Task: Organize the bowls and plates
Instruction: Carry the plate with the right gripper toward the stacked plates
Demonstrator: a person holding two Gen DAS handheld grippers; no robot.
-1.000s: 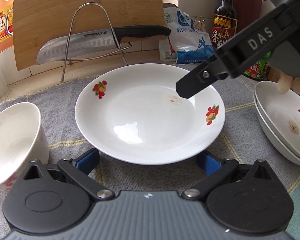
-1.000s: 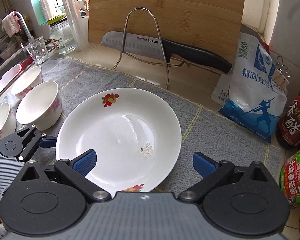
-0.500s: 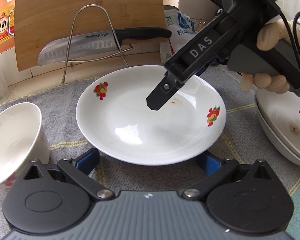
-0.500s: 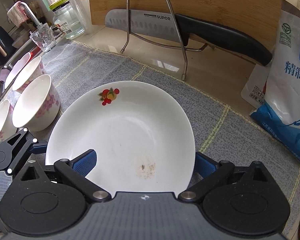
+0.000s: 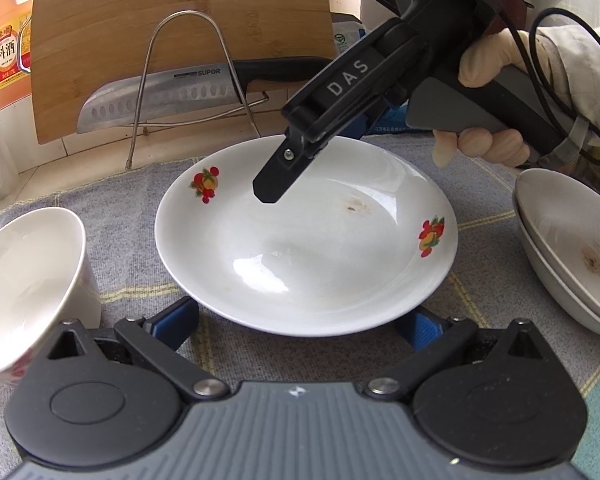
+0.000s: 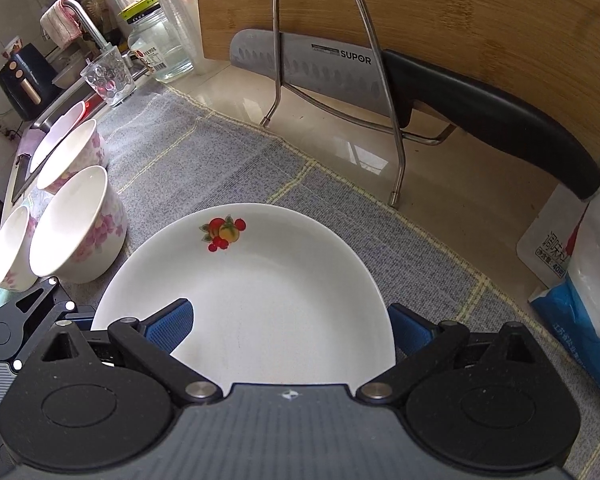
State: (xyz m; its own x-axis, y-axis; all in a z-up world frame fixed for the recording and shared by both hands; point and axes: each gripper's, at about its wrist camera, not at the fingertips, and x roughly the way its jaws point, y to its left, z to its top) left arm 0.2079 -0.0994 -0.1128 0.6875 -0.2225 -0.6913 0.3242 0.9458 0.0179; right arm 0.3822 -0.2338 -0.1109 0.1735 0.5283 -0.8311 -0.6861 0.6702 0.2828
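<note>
A white plate [image 5: 304,248] with fruit decals lies on the grey mat, just ahead of my left gripper [image 5: 300,322]. That gripper is open, and its blue pads sit under the plate's near rim on either side. My right gripper [image 6: 290,326] is also open and low over the same plate [image 6: 260,280]. Its left pad is above the plate's inside and its right pad is just outside the rim. In the left wrist view one of its black fingers [image 5: 274,184] hangs over the plate's far left part, held by a hand [image 5: 480,80].
Two more plates [image 5: 560,232] are stacked at the right. Floral bowls [image 6: 76,224] stand left of the plate, one close to my left gripper [image 5: 24,280]. Behind stand a wire rack [image 6: 340,60] with a knife [image 6: 480,112], a cutting board [image 5: 172,20], and a salt bag [image 6: 580,300].
The right gripper has come in from the right and lower, now over the plate's middle and far side. The left gripper and the plate have stayed put.
</note>
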